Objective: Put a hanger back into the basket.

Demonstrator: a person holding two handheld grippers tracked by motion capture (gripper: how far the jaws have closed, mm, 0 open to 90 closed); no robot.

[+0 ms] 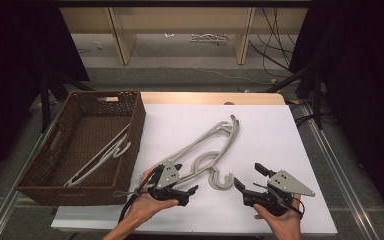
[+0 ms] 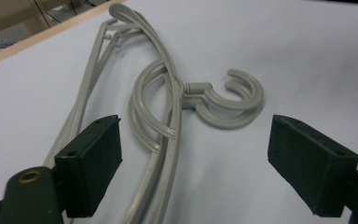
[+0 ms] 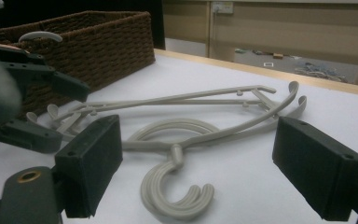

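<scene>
At the far left of the high view, a brown wicker basket [image 1: 130, 131] is sitting half on the white table [image 1: 280, 135], its right wall running along the table's left part. Pale grey hangers in the basket [image 1: 105, 155] are lying slanted across its floor, with one end leaning toward the right wall.

Next to the right, the left gripper [image 1: 186, 178] is resting low over the table in the person's left hand [image 1: 147, 202], just beside the basket's near right corner. Its jaws are standing wide apart and are gripping nothing. In the left gripper view [image 2: 193, 163] the long arms of the stacked hangers are passing between the jaws, nearer the left one; whether that jaw is touching them cannot be told.

In the middle, the stack of grey hangers [image 1: 207, 150] is lying flat on the table, at least two nested together. The arms are running from the left gripper up and to the right, and the hooks [image 1: 221, 180] are curling toward the near edge, between the two grippers. In the right gripper view the hooks [image 3: 177, 196] are lying in the open gap.

At the right, the right gripper [image 1: 247, 176] is being held by the right hand [image 1: 280, 220], pointing left toward the hooks and near them but apart. Its jaws are also spread wide and empty.
</scene>
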